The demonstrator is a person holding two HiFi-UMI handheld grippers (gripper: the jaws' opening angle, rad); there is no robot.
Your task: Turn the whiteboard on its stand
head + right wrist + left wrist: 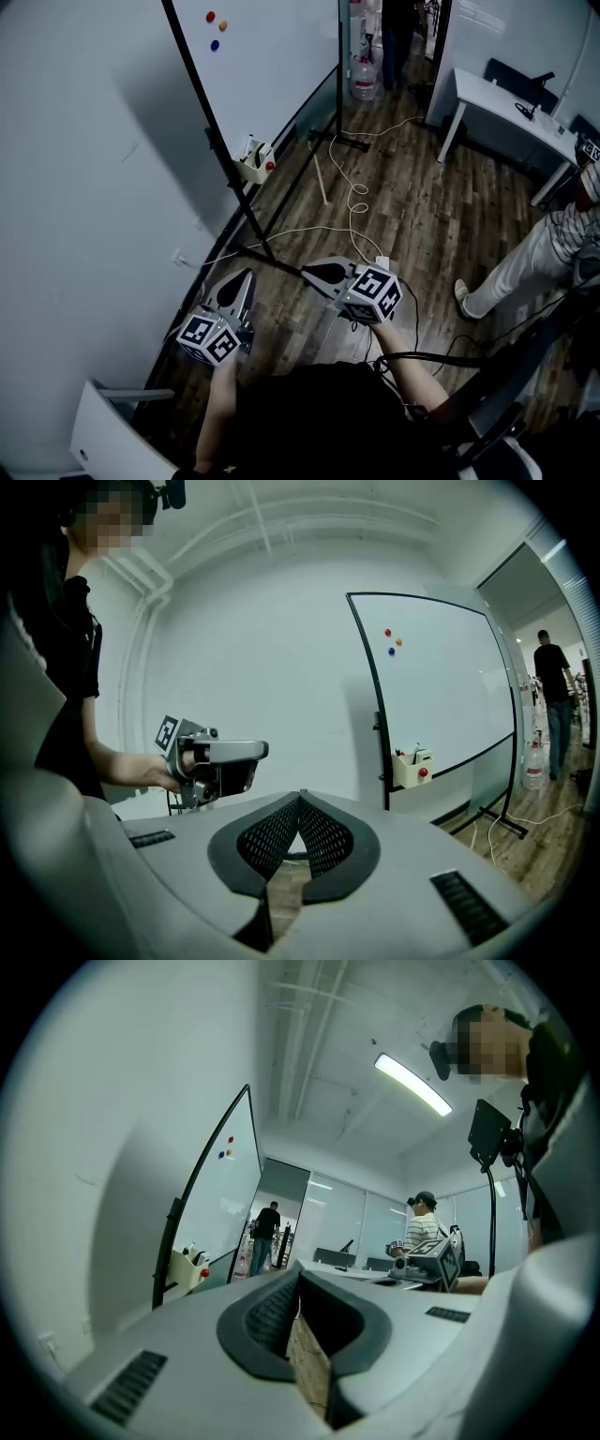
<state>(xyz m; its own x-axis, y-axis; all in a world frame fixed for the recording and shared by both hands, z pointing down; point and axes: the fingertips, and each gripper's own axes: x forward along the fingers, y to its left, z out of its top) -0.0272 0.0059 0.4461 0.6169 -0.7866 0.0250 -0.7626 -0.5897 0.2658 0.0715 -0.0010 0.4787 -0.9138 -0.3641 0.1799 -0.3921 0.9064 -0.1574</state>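
The whiteboard (272,56) stands on a black-framed stand (220,150) near the grey wall, edge-on to me and apart from both grippers. It carries three small magnets (216,28) and a cream pen tray (253,161). My left gripper (247,275) is shut and empty, pointing at the stand's lower leg. My right gripper (307,273) sits beside it, tips together, holding nothing. The left gripper view shows its jaws (298,1271) closed with the whiteboard (225,1194) ahead. In the right gripper view the jaws (300,797) meet, with the whiteboard (441,686) at right and the left gripper (220,766) at left.
White cables (356,202) trail over the wooden floor by the stand's foot (352,142). A white desk (506,108) stands at back right, a water bottle (364,77) in the doorway. A person in a striped shirt (553,253) stands at right. A white object (103,431) sits at bottom left.
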